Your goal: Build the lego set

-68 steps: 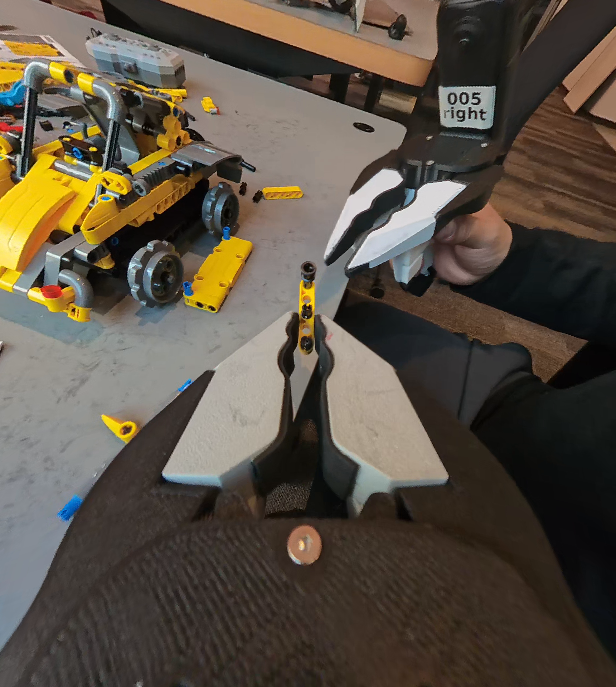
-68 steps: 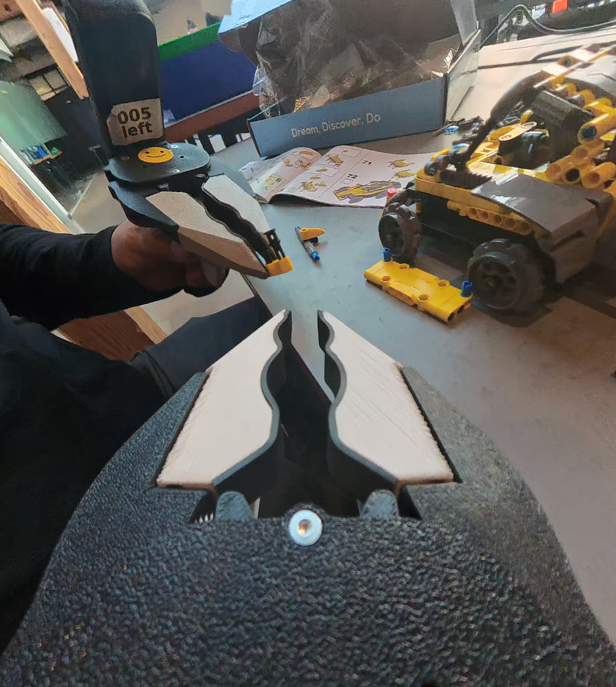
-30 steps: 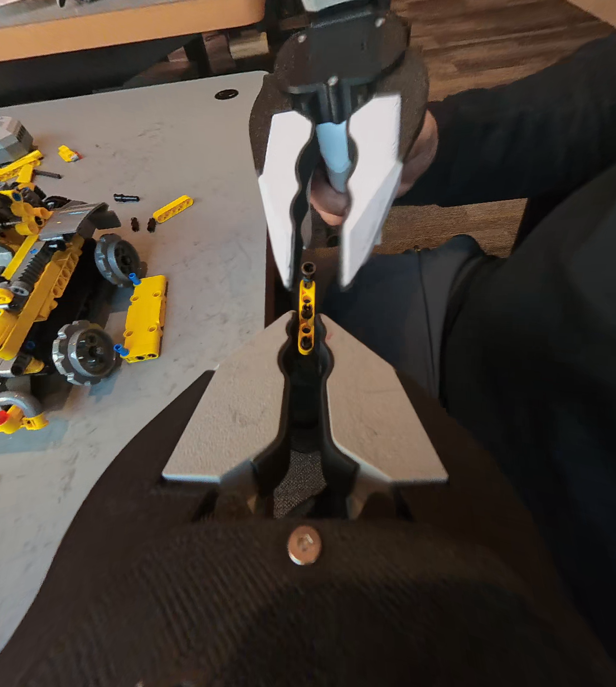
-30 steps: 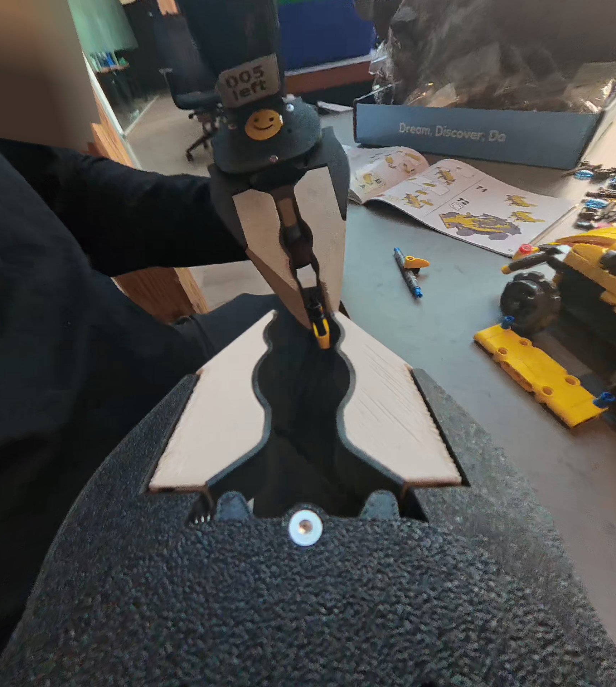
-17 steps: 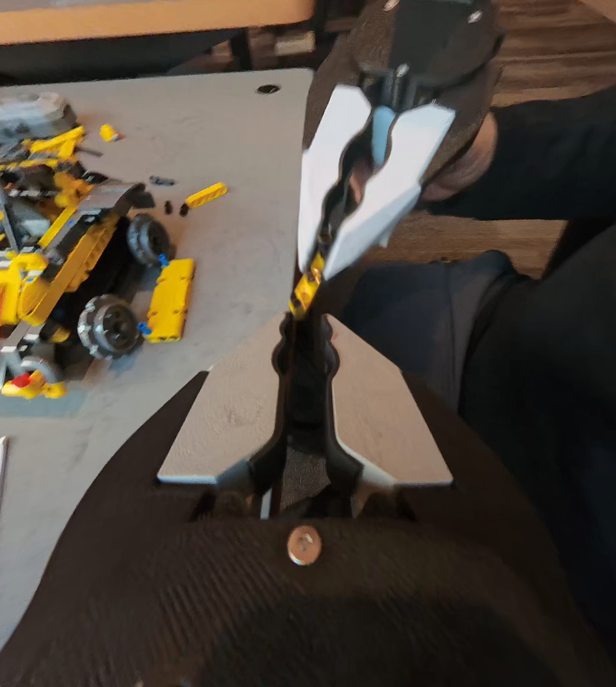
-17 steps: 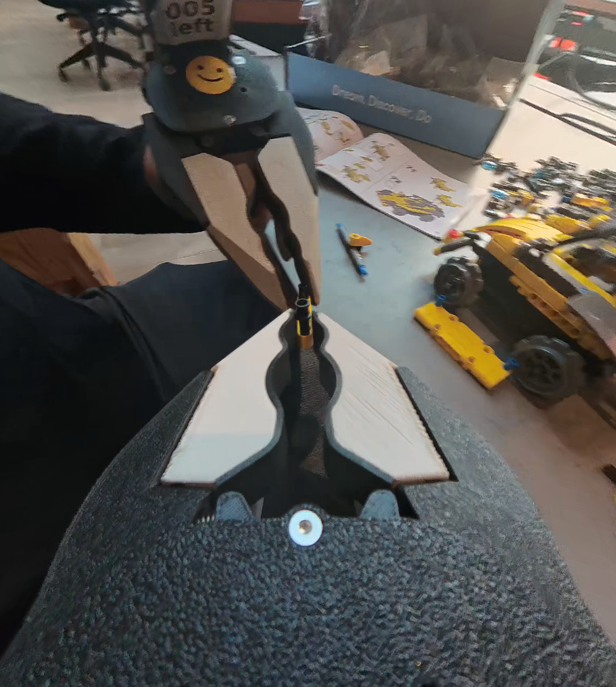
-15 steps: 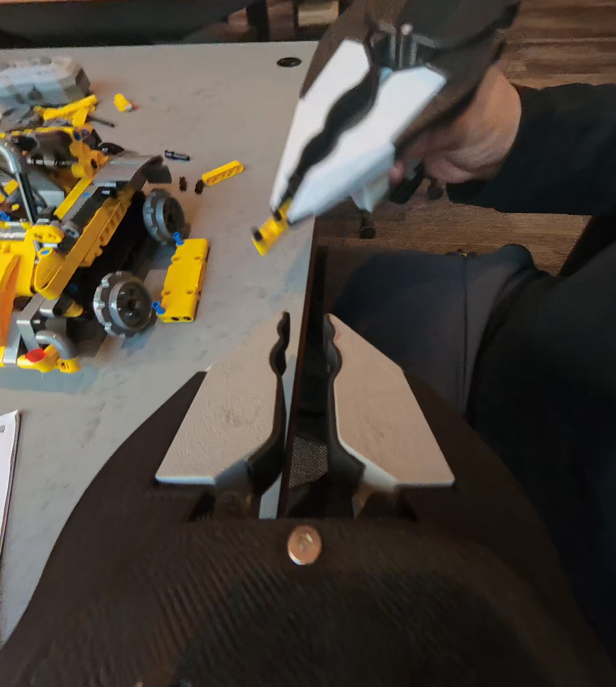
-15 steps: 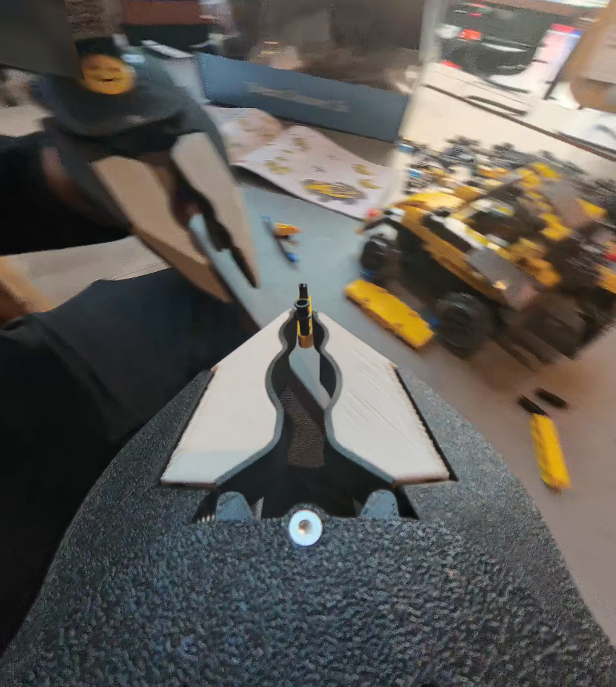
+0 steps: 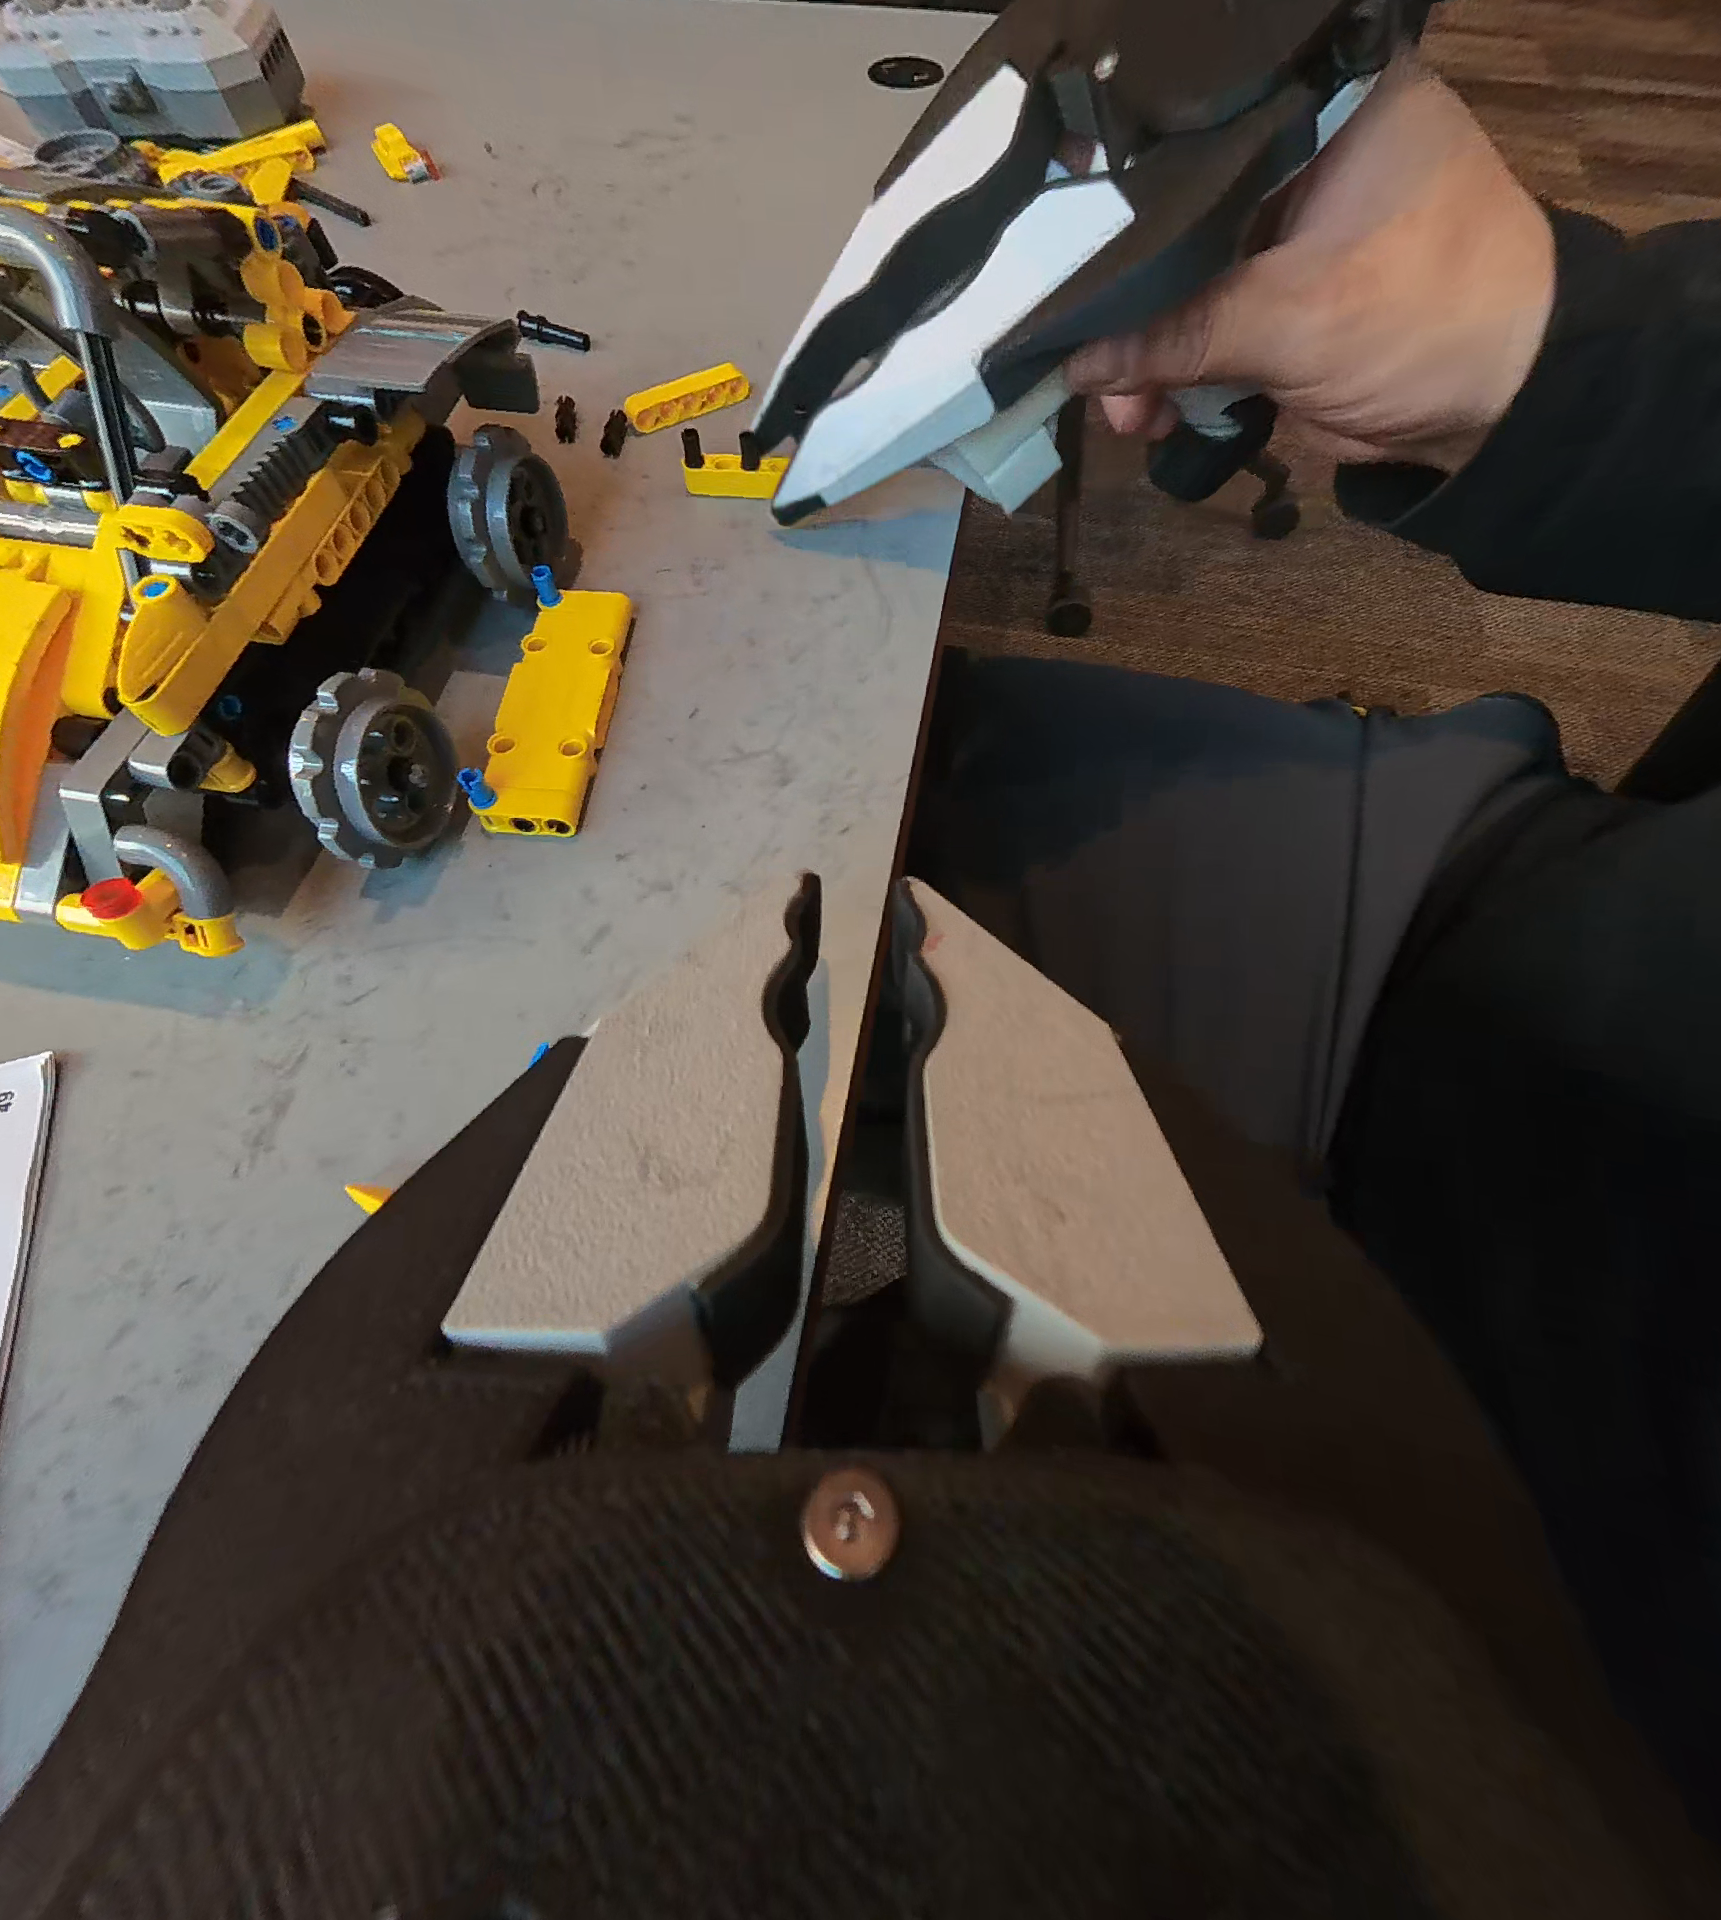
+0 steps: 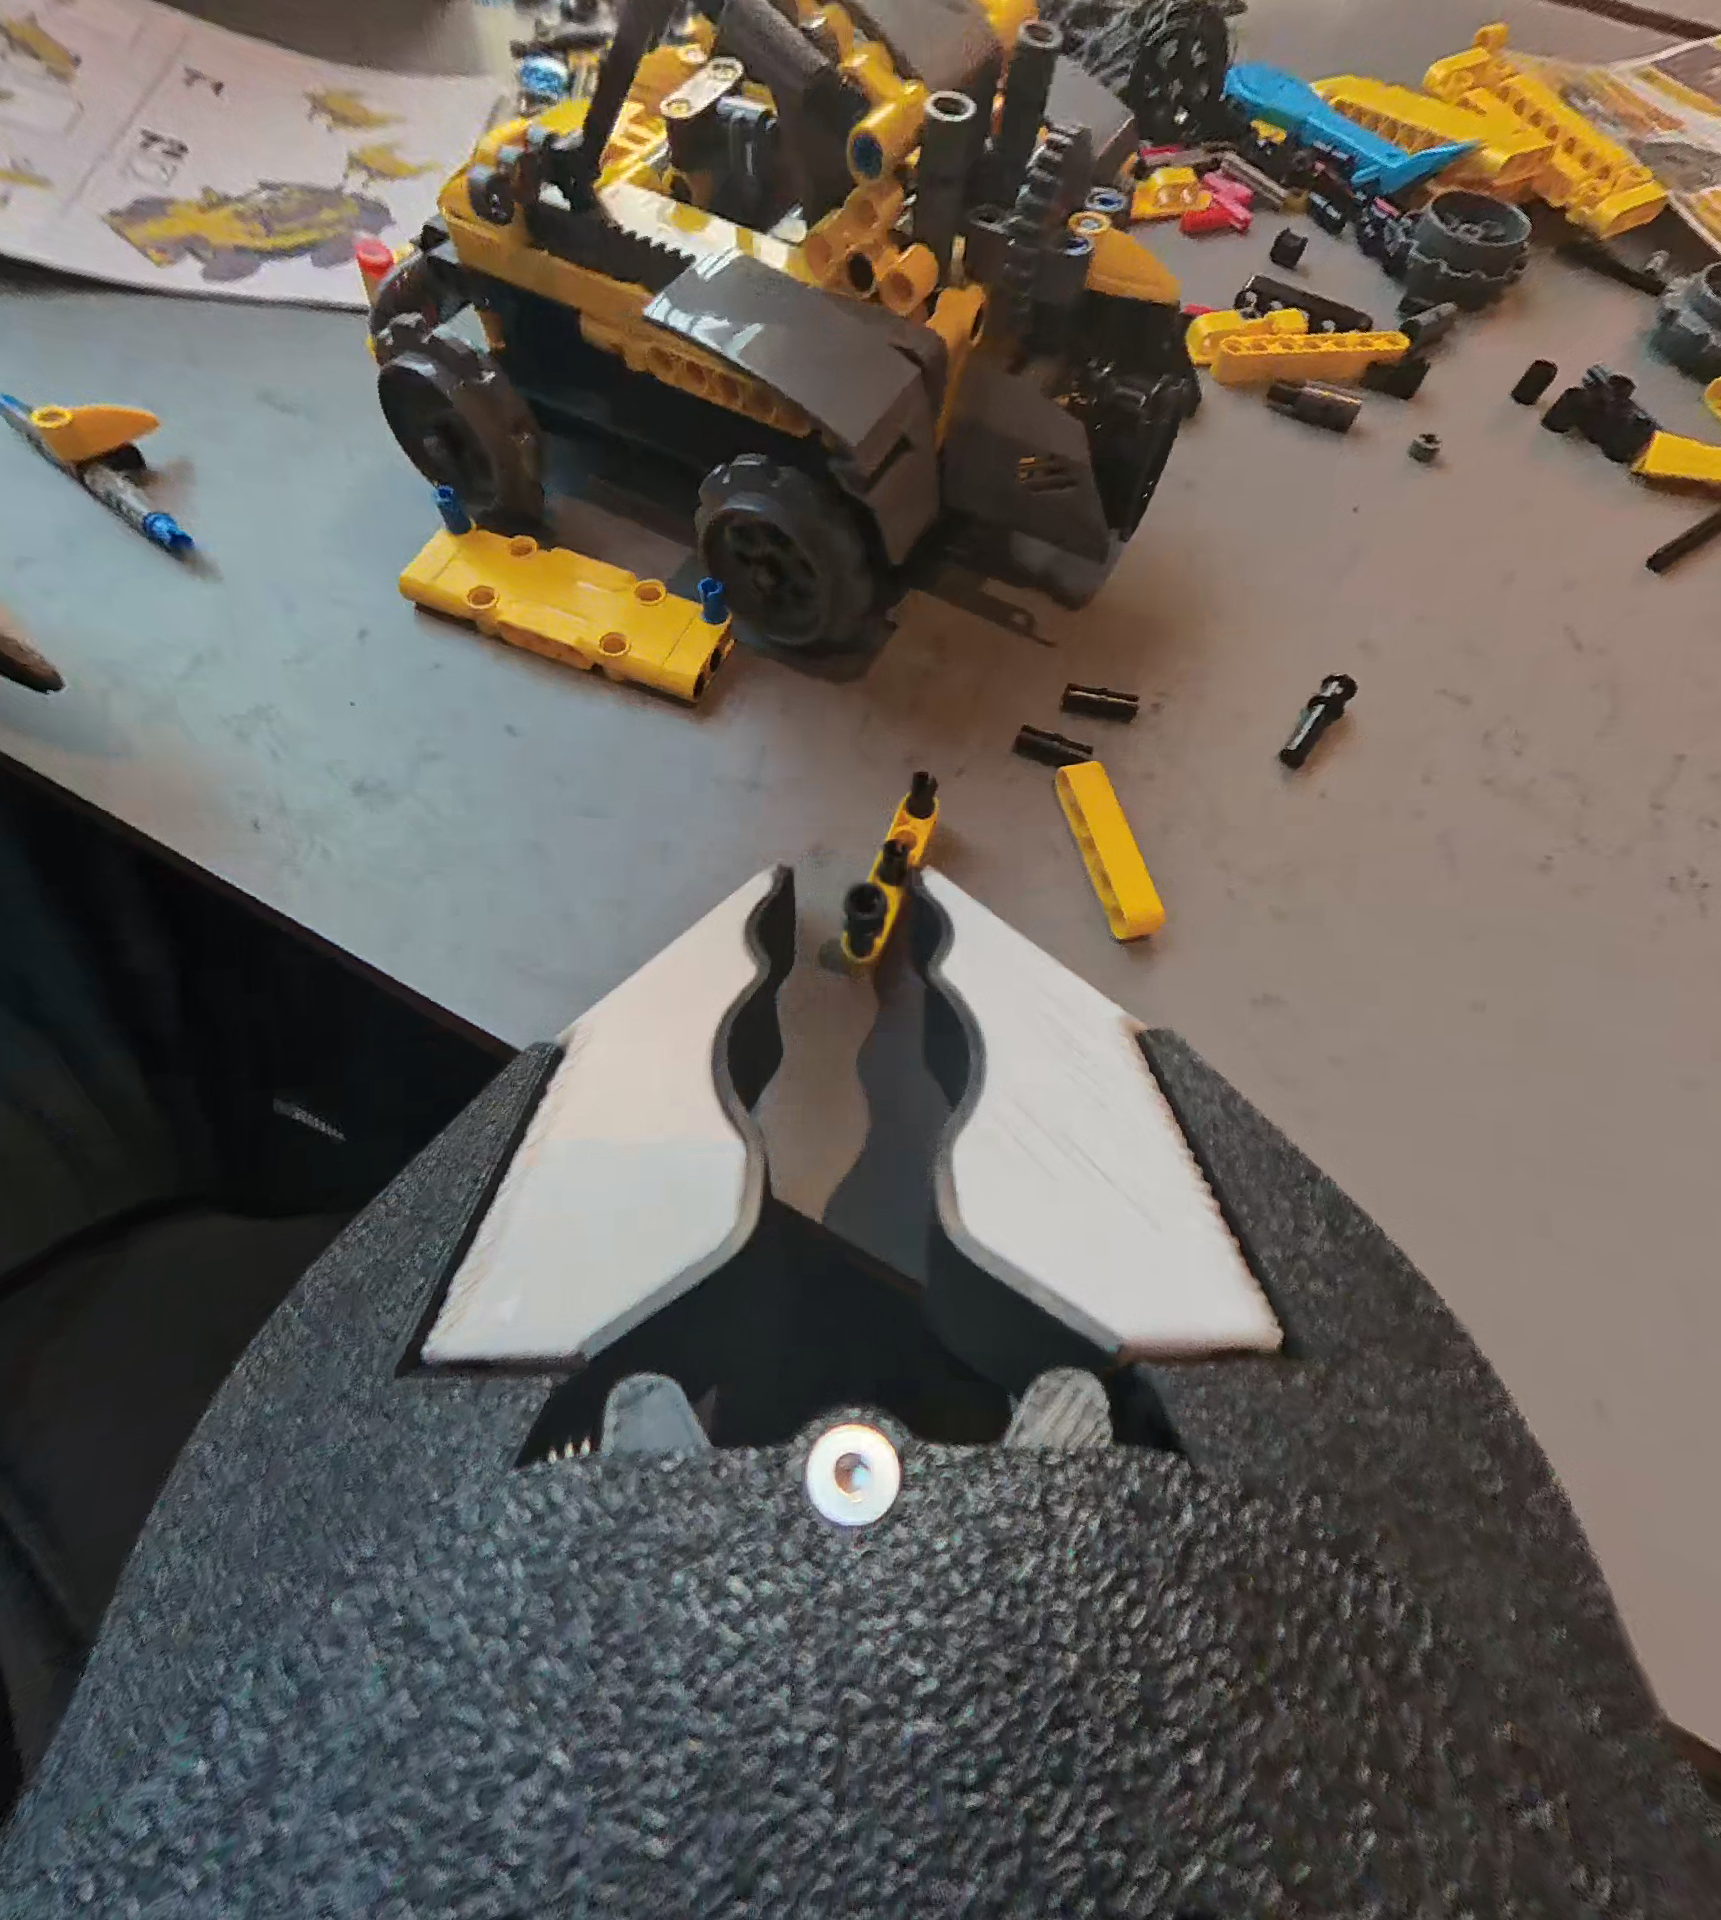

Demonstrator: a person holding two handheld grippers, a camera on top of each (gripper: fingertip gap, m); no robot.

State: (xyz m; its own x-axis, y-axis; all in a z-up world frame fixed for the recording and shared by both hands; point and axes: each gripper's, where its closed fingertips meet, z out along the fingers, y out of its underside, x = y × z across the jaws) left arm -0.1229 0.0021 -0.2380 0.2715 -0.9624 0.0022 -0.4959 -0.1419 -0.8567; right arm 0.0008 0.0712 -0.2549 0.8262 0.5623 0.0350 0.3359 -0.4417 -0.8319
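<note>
Parted now: right claw (image 10: 851,883), short yellow plastic beam with black pins (image 10: 903,831) lying between its tips, taken over from left claw and set down near front edge of grey counter (image 10: 1355,987). Slightly apart and empty over that edge: left claw (image 9: 856,894). Farther in: longer loose yellow beam (image 10: 1110,852), then half-built yellow-and-grey brick vehicle (image 10: 783,312)

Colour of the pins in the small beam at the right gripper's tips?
Black, in a yellow beam; clearest in the right wrist view.
</note>
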